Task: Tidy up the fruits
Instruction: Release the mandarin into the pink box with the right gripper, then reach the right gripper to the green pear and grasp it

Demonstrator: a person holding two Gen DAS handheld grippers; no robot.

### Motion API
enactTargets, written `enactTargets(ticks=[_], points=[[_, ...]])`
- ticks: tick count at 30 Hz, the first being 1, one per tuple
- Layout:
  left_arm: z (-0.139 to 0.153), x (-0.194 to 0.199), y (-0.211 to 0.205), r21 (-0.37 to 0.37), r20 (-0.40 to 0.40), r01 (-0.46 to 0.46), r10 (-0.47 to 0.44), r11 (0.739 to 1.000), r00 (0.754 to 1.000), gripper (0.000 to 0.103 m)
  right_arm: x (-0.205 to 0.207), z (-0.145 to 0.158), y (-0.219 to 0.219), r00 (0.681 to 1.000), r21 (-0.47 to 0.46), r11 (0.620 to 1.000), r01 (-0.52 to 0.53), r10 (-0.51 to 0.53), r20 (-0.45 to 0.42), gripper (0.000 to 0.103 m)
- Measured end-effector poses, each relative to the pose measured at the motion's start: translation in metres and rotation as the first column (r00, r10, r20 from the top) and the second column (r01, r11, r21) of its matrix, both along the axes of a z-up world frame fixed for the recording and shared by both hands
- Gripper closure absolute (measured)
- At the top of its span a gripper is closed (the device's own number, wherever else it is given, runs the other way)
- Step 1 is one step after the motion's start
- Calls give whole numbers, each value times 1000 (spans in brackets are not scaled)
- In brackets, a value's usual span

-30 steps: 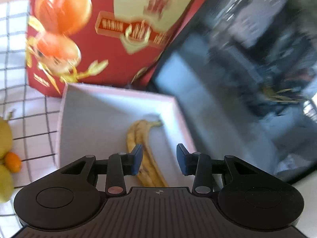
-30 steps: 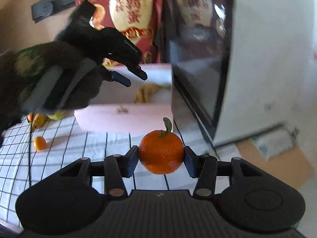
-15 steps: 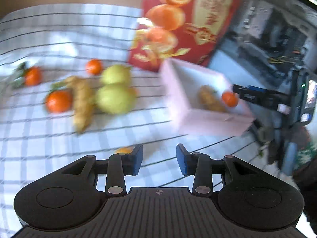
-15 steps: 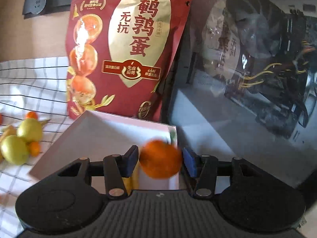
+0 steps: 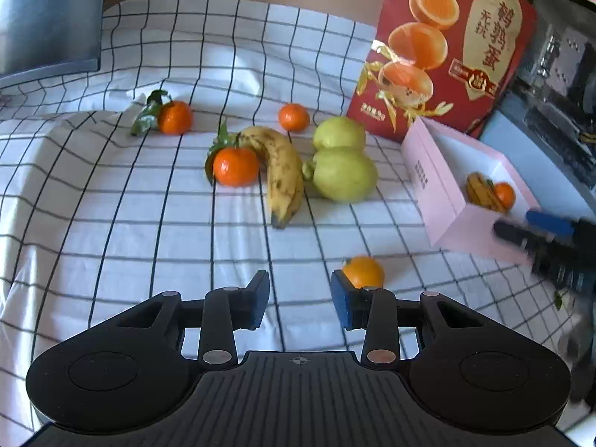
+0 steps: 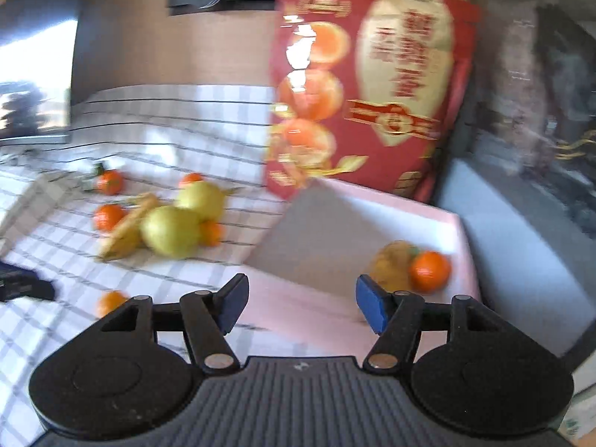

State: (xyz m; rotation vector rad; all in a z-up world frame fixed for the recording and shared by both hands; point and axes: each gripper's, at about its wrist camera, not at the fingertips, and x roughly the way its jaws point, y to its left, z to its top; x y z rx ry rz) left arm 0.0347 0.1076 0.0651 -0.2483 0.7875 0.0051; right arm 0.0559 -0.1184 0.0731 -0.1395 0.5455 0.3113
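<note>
The pink box point(image 5: 439, 193) point(image 6: 458, 223) lies at the right of the checked cloth, with a banana point(image 6: 391, 264) and a tangerine point(image 6: 430, 270) point(image 5: 504, 194) inside. My right gripper point(image 6: 301, 303) hovers over the box's near wall, its jaws opening with nothing between them; it shows blurred in the left wrist view point(image 5: 536, 229). My left gripper point(image 5: 300, 300) is open and empty above the cloth. A small orange fruit point(image 5: 363, 271) lies just beyond its right finger. Farther off lie a spotted banana point(image 5: 283, 173), two green pears point(image 5: 342, 175) and three tangerines point(image 5: 235, 165).
A tall red snack bag point(image 5: 443, 48) stands behind the box. A dark glass-fronted case point(image 6: 529, 141) sits to the right. A dark screen point(image 5: 48, 18) stands at the far left. The black-and-white checked cloth point(image 5: 111, 242) covers the surface.
The right gripper carried the tangerine over the pink box and let it go; it now lies beside the banana inside. The left gripper swung away from the box to face the loose fruit.
</note>
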Motion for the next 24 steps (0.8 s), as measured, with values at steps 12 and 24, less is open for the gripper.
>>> enactTargets(ticks=[12,24], points=[[11,46,-2,33,34,14,-15,999,999,62,-24,-23,37,988,-13,992,-123,121,-100,38],[20,124,-1,-125,44,-42,48,991,998,62,-29,-26,36,988,-14,994,-105,103,-114,38]])
